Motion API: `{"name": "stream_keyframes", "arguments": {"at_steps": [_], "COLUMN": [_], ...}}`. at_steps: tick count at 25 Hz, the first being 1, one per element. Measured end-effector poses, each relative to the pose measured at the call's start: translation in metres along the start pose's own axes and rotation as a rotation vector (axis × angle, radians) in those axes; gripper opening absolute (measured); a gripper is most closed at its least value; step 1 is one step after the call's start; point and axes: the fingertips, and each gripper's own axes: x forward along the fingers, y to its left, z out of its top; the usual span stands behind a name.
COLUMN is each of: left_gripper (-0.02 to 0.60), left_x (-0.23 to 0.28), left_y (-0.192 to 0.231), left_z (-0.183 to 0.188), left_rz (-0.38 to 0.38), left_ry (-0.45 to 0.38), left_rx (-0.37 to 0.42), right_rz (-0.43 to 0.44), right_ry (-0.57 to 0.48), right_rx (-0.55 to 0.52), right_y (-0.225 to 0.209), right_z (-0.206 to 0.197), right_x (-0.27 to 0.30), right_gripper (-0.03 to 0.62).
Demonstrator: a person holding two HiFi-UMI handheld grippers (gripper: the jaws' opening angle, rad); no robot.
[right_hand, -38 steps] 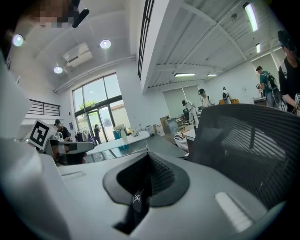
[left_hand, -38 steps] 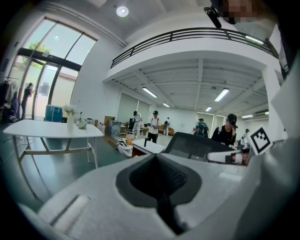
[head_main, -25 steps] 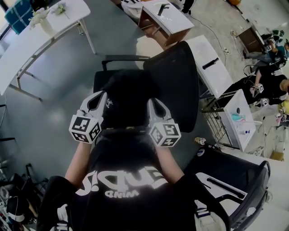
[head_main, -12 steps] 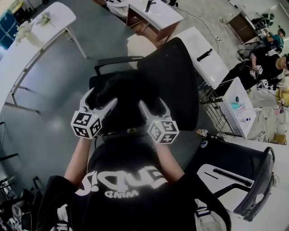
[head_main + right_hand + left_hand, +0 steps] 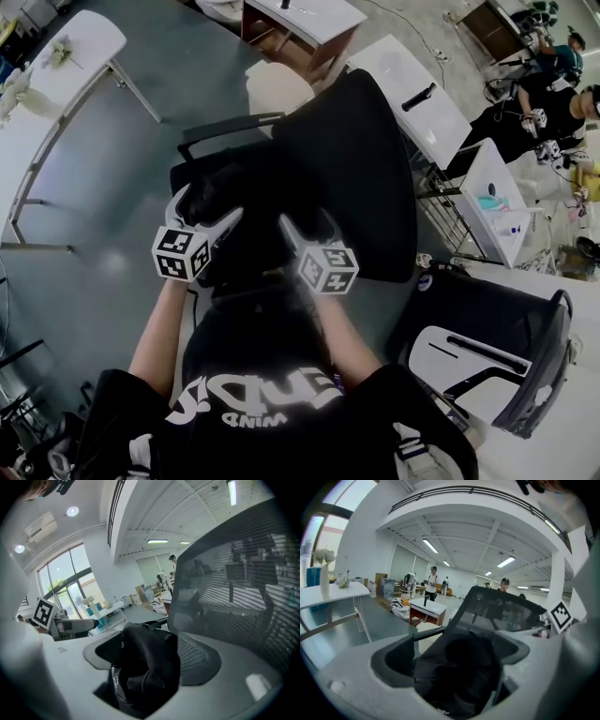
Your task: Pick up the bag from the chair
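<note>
The black bag (image 5: 253, 192) is bunched up over the seat of a black mesh-back office chair (image 5: 361, 159). My left gripper (image 5: 204, 212) is shut on the bag's left side, and my right gripper (image 5: 305, 228) is shut on its right side. Dark bag fabric (image 5: 459, 677) fills the gap between the jaws in the left gripper view. In the right gripper view the bag (image 5: 145, 665) is pinched the same way, with the chair's mesh back (image 5: 239, 602) just behind it. Whether the bag's underside touches the seat is hidden.
The chair's armrest (image 5: 230, 127) runs along the far side. A long white table (image 5: 61, 70) stands at the left and a white desk (image 5: 412, 98) at the right. A second black chair (image 5: 511, 361) is at the lower right. People (image 5: 534, 103) sit at the far right.
Both grippers went from spread wide at the bag's sides to closed on it. The bag has bunched up between them and shifted slightly left.
</note>
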Motion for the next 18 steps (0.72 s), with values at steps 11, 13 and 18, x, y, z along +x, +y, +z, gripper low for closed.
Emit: {"name": "stream_keyframes", "arguments": {"at_steps": [11, 13, 18], "left_gripper": [0.528, 0.528, 0.528], "left_x": [0.081, 0.092, 0.118], "left_y": [0.039, 0.045, 0.06], "left_z": [-0.048, -0.058, -0.084], "left_rz": [-0.048, -0.047, -0.04], "left_ry": [0.113, 0.13, 0.18], "left_rx": [0.012, 0.012, 0.004], "right_rz": [-0.018, -0.024, -0.046], "right_ry": [0.041, 0.054, 0.085], "right_rx": [0.064, 0.07, 0.076], "right_y": [-0.031, -0.036, -0.051], "right_z": [-0.028, -0.035, -0.05], "right_x": [0.058, 0.07, 0.092], "right_gripper": [0.364, 0.362, 0.356]}}
